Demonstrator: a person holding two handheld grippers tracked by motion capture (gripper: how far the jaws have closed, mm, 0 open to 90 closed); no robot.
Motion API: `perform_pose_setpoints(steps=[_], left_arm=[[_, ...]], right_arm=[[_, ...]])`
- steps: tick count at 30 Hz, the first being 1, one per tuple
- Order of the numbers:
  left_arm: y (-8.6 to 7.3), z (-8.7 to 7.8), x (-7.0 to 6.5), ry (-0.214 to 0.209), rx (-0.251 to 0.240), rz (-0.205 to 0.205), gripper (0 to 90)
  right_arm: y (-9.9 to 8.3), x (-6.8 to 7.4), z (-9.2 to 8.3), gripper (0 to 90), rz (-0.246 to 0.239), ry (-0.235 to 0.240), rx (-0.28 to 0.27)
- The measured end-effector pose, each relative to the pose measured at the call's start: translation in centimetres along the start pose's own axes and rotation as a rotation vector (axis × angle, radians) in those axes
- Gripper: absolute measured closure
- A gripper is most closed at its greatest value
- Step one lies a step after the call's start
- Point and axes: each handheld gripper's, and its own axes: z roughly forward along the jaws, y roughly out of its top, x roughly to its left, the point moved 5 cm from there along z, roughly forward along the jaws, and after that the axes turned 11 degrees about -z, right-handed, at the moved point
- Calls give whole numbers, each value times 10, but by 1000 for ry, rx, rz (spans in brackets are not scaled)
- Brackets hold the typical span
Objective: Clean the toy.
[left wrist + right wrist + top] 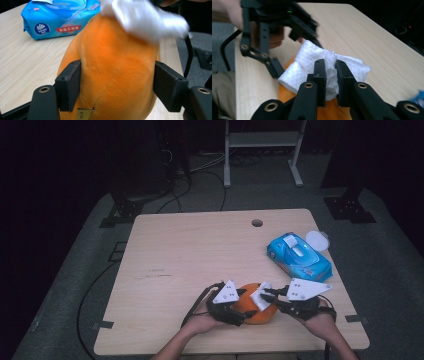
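Note:
An orange plush toy [260, 312] lies near the table's front edge. My left gripper [243, 312] holds it from the left. In the left gripper view both pads [68, 83] press into the plush toy's [117, 67] sides, so that gripper [118, 85] is shut on it. My right gripper [266, 296] comes in from the right, shut on a crumpled white wipe [261, 298] that rests on top of the toy. In the right gripper view the wipe [308, 62] is pinched between the jaws of the right gripper [329, 71], with the orange toy [285, 95] under it and the left gripper [274, 22] beyond.
A blue pack of wet wipes [299, 256] lies at the table's right side, also seen in the left gripper view [57, 20]. A white round lid [317, 240] sits beside it at the edge. The wooden table [200, 250] has a cable hole [257, 223] at the back.

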Motion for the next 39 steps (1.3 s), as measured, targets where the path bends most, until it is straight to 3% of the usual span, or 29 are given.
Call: perform_pose_setpoints(steps=[2,3,4,5,7,12,15,19,22,28,34,36,39], left_arm=[[-1,-2,2,-2,2,0,291],[-2,-4,4,-4,4,-8,289],[-2,-4,4,-4,4,-8,288],[-2,-4,5,-11,-3,-22,286],[-2,-2,4,-13,-8,-16,283],[0,0,-1,1,4,15,281],[-1,2,-7,12,17,53,279],[-1,-1,-4,4,25,37,278],[-1,0,-4,7,24,30,275],[-1,0,-2,13,19,28,265],[0,4,-5,23,10,29,265],[1,6,-7,27,8,29,260],[2,6,-5,29,-4,3,256]], right_arm=[[-10,-8,-7,798,28,-22,4],[-23,-14,-11,798,68,-31,16],[-23,-14,-11,798,68,-31,16],[-36,-16,-12,798,105,-18,26],[-42,-15,-12,798,141,2,15],[-32,-12,-13,798,125,26,-18],[-14,-8,-5,797,82,60,-39],[-11,-14,4,798,92,77,-51],[-13,-21,7,799,127,71,-61],[-15,-25,9,799,143,63,-65],[-28,-20,-6,799,146,44,-2],[-25,-15,-11,799,128,29,-16],[-4,1,-11,798,64,56,-45]])
